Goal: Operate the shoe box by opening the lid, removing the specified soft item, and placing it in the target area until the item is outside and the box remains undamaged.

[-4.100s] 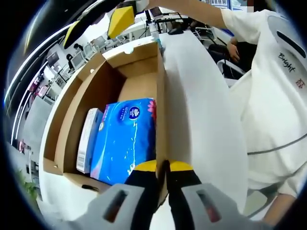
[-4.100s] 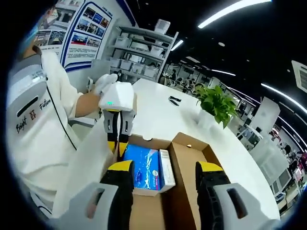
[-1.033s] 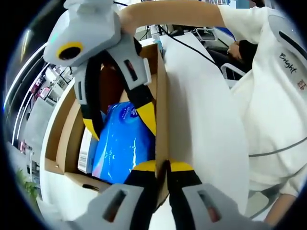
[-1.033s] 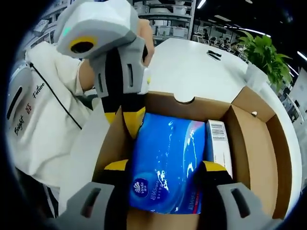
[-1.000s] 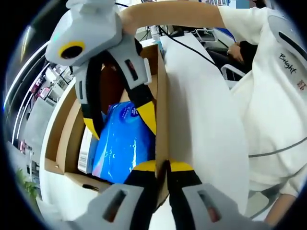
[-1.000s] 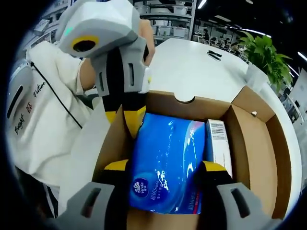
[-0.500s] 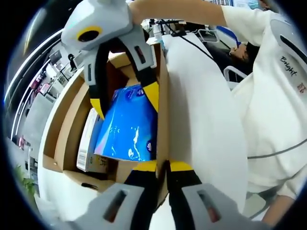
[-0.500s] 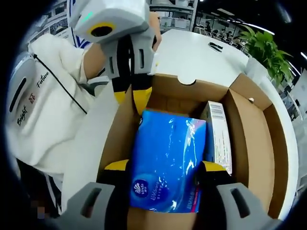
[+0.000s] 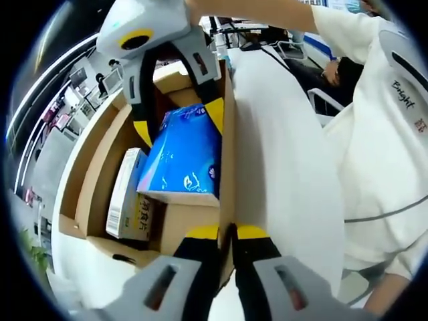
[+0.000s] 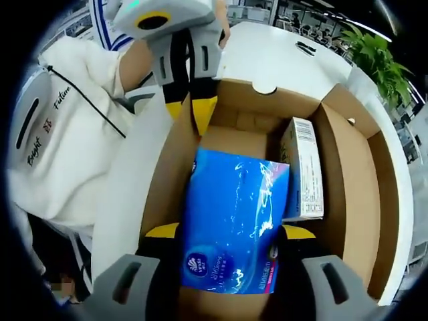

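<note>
- Shoe box (image 10: 348,167): lid open, frame centre, on white table (image 10: 267,63)
- Blue tissue pack (image 10: 234,217): raised above box floor, clamped by right gripper (image 10: 227,234) jaws
- Left gripper (image 9: 226,233): jaws pinched on box side wall (image 9: 225,134)
- White carton (image 10: 302,167): inside box, beside pack
- Risk: soft pack slipping; wall tearing if snagged

The left gripper view sits low at the shoe box (image 9: 100,180) wall, close, facing along it from between its own tips, the right gripper (image 9: 179,120) ahead. The right gripper view looks steeply down into the shoe box (image 10: 348,194), the left gripper (image 10: 190,107) beyond. Both share the box interior and blue tissue pack (image 9: 184,157) (image 10: 234,221).
</note>
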Demonstrator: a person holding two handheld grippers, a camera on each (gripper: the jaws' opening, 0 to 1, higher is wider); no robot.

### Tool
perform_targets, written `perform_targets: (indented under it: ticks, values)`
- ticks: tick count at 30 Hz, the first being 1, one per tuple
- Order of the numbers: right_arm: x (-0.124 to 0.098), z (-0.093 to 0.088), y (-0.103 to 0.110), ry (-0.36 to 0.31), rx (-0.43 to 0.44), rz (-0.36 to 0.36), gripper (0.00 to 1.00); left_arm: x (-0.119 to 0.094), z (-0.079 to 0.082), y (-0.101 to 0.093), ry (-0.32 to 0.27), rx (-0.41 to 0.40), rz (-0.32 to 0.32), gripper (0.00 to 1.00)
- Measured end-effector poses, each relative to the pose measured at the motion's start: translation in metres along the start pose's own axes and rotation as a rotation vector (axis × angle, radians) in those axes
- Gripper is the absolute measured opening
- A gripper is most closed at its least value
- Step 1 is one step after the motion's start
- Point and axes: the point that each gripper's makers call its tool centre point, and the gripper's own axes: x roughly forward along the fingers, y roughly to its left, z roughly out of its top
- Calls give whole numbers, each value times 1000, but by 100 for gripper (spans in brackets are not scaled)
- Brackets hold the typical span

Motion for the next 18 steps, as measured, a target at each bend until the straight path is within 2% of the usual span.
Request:
perform_targets:
  ticks: [7,13,18]
  values:
    - [-9,-19,1,14,1,7,58,0,0,1,-3,-4,2,6]
    - [-15,-35,-2,73,6,7,58,1,0,1,-1,-5,1,6]
    - [-18,-43,-5,91,13,6,58,1,0,1,-2,2,4,6]
